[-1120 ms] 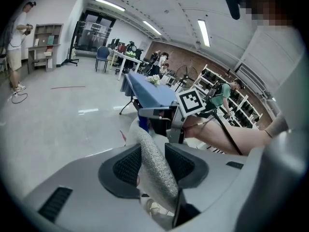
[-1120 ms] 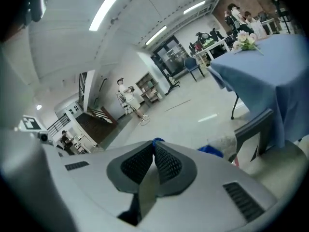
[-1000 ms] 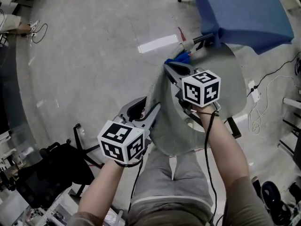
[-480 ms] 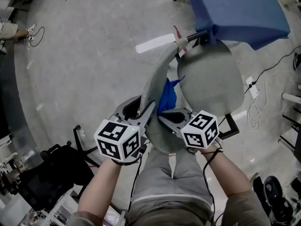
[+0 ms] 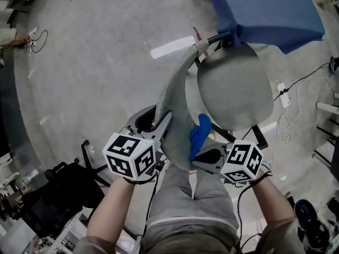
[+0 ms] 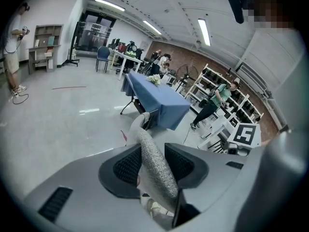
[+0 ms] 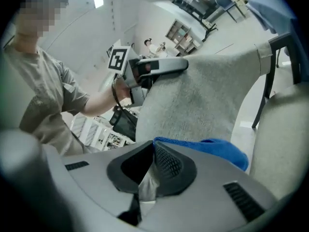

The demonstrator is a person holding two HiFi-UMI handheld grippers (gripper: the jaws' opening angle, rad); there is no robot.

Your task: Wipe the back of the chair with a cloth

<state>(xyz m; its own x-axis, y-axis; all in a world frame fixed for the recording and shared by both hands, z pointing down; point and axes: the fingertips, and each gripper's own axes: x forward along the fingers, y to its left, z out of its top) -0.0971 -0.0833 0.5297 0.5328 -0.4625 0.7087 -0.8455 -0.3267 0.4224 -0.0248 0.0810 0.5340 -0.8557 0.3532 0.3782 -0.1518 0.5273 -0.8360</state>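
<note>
Cloth (image 5: 200,135) pinched tight in right gripper (image 5: 205,151); left gripper (image 5: 159,121), jaws wide, clamps chair back (image 5: 178,91).

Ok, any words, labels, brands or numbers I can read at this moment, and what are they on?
No readable text anywhere.
Left marker cube and right marker cube: black-and-white square patterns only, no letters or digits.
Blue cloth, chair back, blue table: no print or tag visible.
Shelves in the left gripper view: anything on them is too small to read.

Coarse woven chair back (image 5: 177,99); soft blue cloth (image 5: 200,134)
</note>
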